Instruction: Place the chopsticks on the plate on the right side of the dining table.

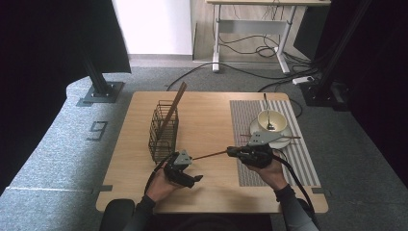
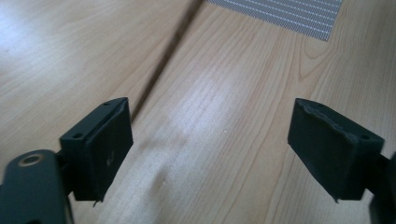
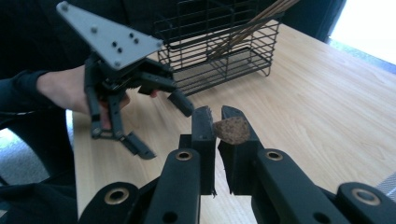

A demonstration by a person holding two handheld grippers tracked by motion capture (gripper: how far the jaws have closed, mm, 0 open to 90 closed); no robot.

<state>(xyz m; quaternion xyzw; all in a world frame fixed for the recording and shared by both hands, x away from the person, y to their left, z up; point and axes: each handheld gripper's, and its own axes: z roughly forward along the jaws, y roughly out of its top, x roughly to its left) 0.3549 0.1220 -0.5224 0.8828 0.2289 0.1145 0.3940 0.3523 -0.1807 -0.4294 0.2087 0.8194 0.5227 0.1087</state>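
My right gripper is shut on a thin brown stick. The stick's cut end shows between its pads, and the rest reaches left, level above the wooden table. The stick's far tip lies close to my left gripper, which a hand holds near the table's front. The left gripper stands open over bare wood with nothing between its pads. A black wire basket behind it holds more long sticks that lean up and right.
A striped grey mat covers the table's right side. On it a white bowl with a spoon stands on a plate, right behind my right hand. Cables and a desk frame lie on the floor beyond.
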